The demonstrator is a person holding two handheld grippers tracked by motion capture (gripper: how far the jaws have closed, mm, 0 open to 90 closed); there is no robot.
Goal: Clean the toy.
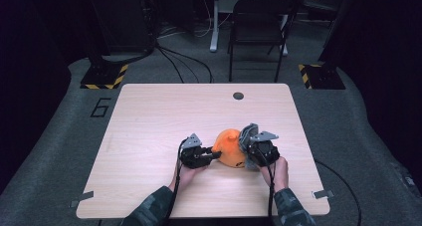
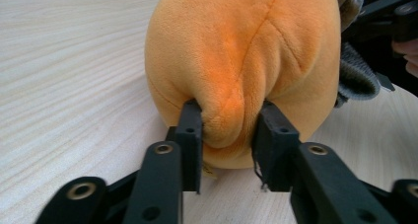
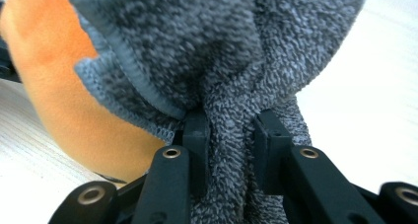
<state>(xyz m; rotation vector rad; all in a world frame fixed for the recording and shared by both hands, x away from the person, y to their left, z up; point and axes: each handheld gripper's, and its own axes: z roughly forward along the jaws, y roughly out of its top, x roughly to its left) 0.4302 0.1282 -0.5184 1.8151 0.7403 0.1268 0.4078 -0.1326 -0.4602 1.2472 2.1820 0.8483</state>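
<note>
Two grippers grip one orange plush toy and a grey towel at the lower middle of the high view.

Left gripper sits just left of the toy on the wooden table; in the left gripper view its jaws pinch a fold of orange plush at the frame's centre, pads pressed into the fabric, the toy resting on the tabletop. Right gripper sits at the toy's right side; in the right gripper view its jaws are clamped tight on a bunched strip of grey towel, which fans out across the upper frame, with the orange toy touching it at the left. A hand holds this gripper from below.
</note>
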